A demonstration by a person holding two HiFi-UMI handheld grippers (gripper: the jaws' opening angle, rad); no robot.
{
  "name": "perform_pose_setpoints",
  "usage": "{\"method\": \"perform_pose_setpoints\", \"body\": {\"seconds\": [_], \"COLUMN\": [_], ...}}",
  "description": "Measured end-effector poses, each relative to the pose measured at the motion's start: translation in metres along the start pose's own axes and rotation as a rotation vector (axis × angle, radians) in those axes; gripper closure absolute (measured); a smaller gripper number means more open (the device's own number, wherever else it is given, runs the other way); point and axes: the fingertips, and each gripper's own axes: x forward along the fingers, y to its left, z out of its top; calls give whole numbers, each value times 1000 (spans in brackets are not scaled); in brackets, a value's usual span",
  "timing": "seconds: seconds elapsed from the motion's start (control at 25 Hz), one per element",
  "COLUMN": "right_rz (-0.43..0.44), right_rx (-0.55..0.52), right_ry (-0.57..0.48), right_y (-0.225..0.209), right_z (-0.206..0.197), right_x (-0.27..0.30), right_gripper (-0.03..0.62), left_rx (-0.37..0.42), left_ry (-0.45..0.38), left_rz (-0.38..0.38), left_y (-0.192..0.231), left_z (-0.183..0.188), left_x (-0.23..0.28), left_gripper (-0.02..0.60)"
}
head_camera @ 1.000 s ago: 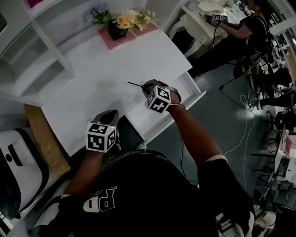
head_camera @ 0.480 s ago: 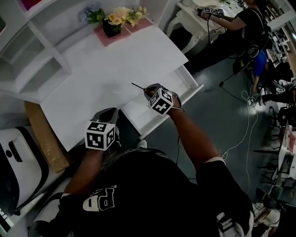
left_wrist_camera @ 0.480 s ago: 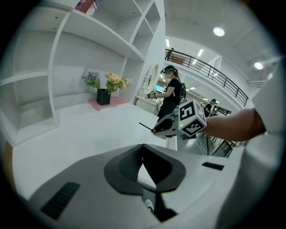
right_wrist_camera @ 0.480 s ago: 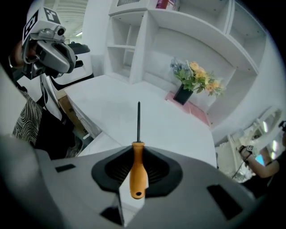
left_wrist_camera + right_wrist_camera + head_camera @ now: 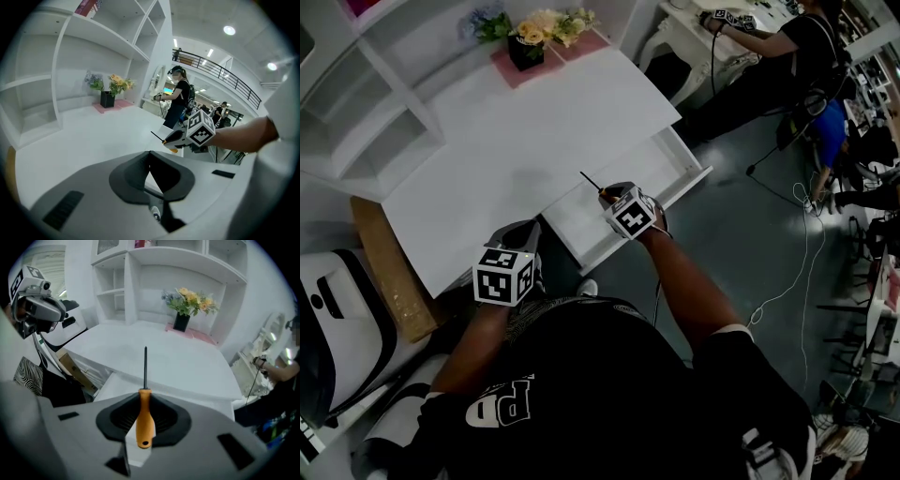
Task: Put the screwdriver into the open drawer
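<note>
Screwdriver (image 5: 145, 420) clamped in right gripper (image 5: 609, 194) over drawer (image 5: 661, 165).

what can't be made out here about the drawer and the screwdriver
- Head view: the screwdriver handle is mostly hidden under the right gripper; only the shaft shows.
- Head view: that gripper covers part of the open drawer.
- Right gripper view: the screwdriver's tip type is too small to tell.
- Head view: the left gripper hides its own jaws under its body.

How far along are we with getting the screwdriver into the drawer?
Done: the drawer stands open and the screwdriver is picked up. In hand: the right gripper clamps its orange handle over the drawer. Left: lower it in and release.
</note>
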Motion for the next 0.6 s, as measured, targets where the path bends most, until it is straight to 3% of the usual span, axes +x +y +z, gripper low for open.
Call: {"method": "perform_pose_setpoints", "body": {"seconds": [0.4,0.6], "right_rz": [12,38], "right_rx": [256,495], "right_ry": [-11,37], "right_y": [0,0], "right_z": [-25,-53], "right_x": [12,27], "right_gripper": [517,517], "left_rx": [2,6], "left_ry": [1,4], "left_rz": [7,5], "left_y": [7,13], "left_z": [2,5], "left_x": [-2,-2], "left_gripper": [571,571]}}
